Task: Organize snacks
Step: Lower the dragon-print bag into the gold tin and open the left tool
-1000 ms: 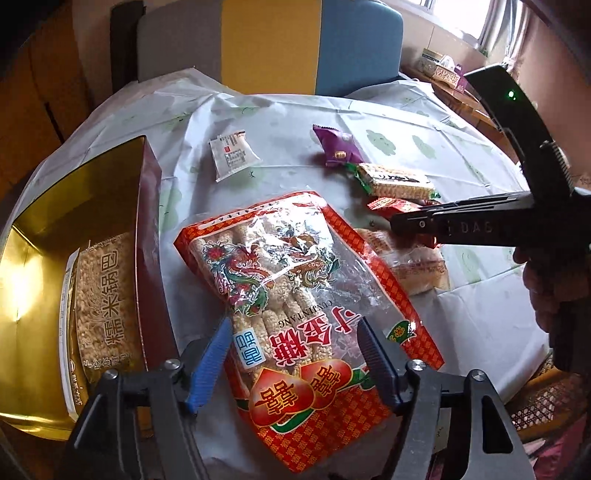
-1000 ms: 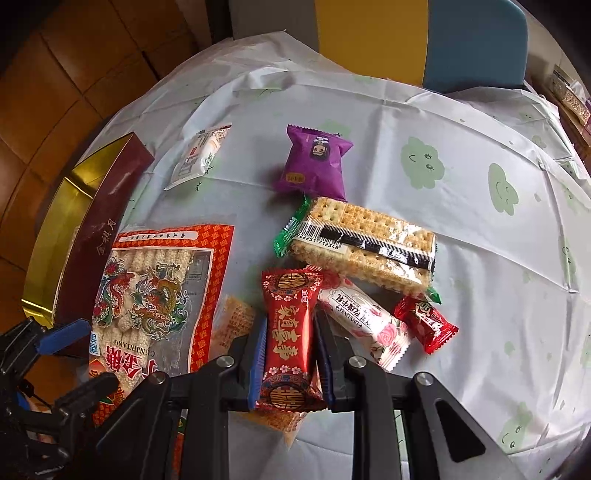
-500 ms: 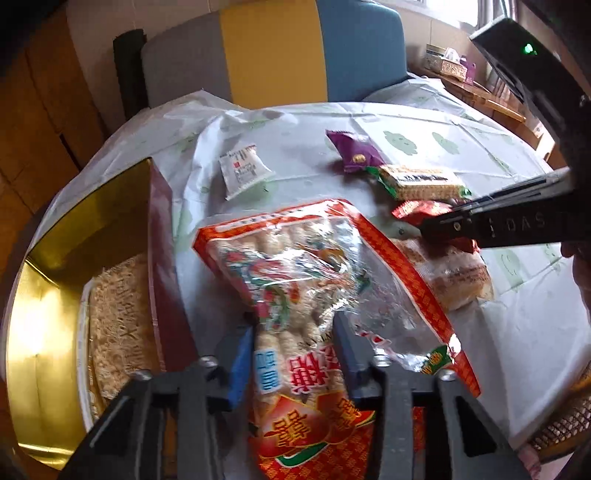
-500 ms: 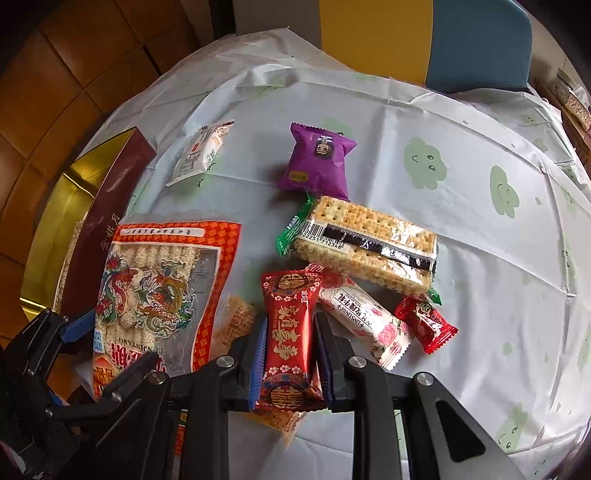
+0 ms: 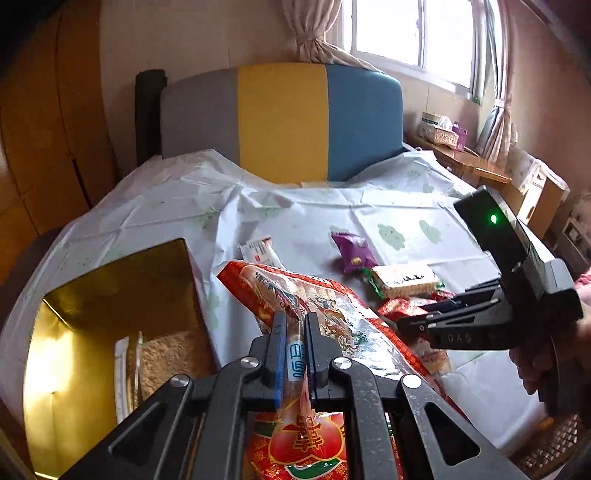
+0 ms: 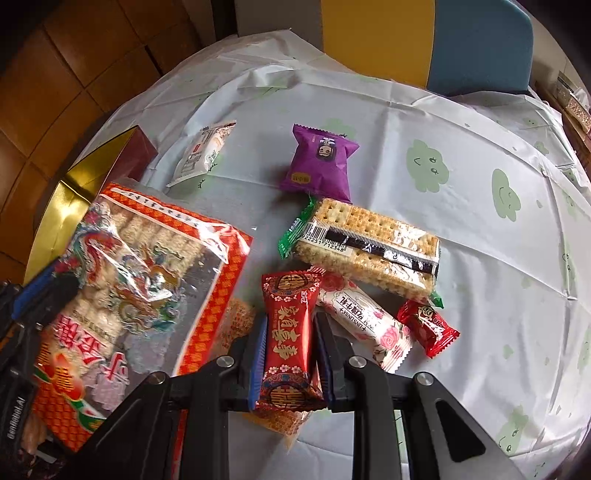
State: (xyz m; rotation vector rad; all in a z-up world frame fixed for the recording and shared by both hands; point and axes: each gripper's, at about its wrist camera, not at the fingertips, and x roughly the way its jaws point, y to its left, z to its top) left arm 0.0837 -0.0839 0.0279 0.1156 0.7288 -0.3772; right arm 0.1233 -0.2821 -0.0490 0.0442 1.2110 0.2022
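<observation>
One pack in box | left gripper jaws clamped on big bag | right gripper pinching red pack | five loose on table

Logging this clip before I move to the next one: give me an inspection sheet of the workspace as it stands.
Surface: tablecloth with green cloud prints.
Job's things: big red rice-candy bag; gold box holding one pack; red candy packet; cracker pack; purple packet; white packet; rose-print bar; small red candy.
Clutter: nothing seen.
Grippers: left gripper shut on the bag; right gripper shut on red candy packet.
Cables: nothing seen.
Surroundings: grey-yellow-blue chair, window.
</observation>
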